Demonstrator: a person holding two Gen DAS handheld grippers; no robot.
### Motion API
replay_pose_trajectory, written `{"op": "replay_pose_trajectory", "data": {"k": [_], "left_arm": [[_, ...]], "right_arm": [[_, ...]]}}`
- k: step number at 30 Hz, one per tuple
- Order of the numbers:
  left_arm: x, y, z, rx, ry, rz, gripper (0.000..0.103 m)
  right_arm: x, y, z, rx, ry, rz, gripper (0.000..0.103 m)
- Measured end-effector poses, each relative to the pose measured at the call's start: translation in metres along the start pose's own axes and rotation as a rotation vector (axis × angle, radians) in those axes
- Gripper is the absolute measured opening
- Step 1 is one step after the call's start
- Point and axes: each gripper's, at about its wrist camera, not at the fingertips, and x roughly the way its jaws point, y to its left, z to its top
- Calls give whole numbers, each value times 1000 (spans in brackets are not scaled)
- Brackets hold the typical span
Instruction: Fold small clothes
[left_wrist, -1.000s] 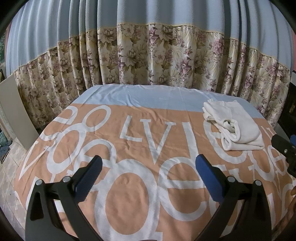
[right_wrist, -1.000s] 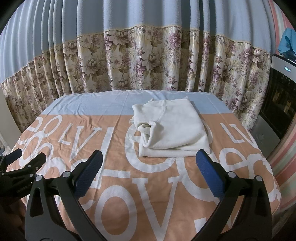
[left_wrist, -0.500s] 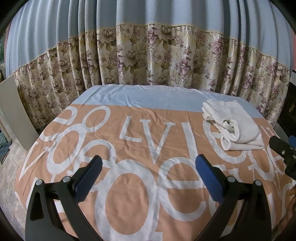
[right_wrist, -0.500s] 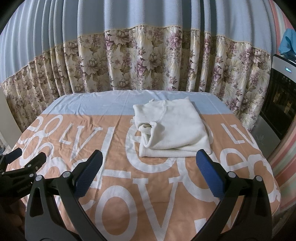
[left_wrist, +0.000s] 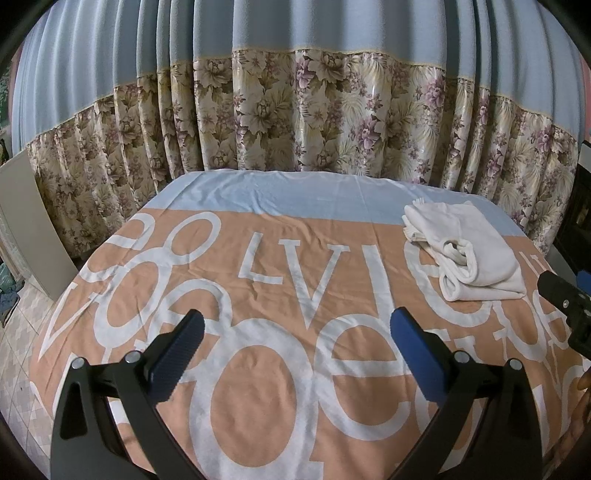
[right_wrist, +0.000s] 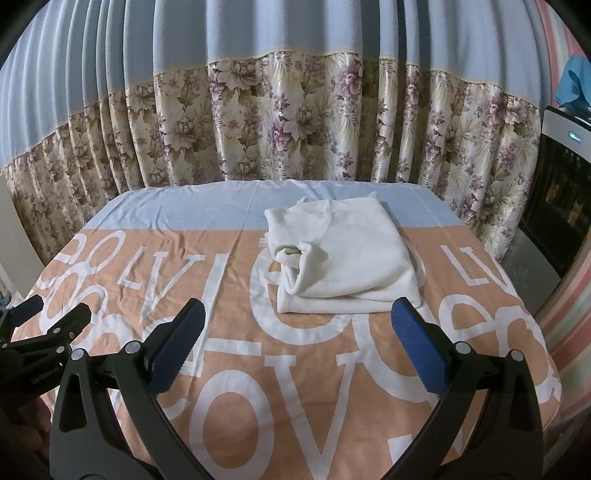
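A cream-white folded garment (right_wrist: 343, 258) lies on the table cover, toward the far right part of the table; in the left wrist view the same garment (left_wrist: 469, 251) sits far right. My right gripper (right_wrist: 295, 325) hovers just short of its near edge, open and empty. My left gripper (left_wrist: 295, 332) is open and empty too, over the middle of the cover, well left of the garment. The right gripper's tip (left_wrist: 565, 299) shows at the right edge of the left wrist view; the left gripper (right_wrist: 48, 328) shows at the left edge of the right wrist view.
The table carries an orange cover with big white letters (left_wrist: 310, 280) and a pale blue band (right_wrist: 207, 206) at the far side. A floral and blue curtain (left_wrist: 314, 122) hangs right behind. A dark appliance (right_wrist: 561, 206) stands at right, a beige panel (left_wrist: 33, 229) at left.
Almost nothing: the garment has drifted slightly in both views as the grippers shifted a little. Both grippers stay open and empty.
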Motion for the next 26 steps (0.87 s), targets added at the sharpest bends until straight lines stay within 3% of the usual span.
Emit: {"op": "replay_pose_trajectory", "data": {"k": [26], "left_arm": [[-2, -3, -2, -11, 4, 6, 101]], "right_arm": [[-1, -1, -2, 2, 3, 7, 100]]}}
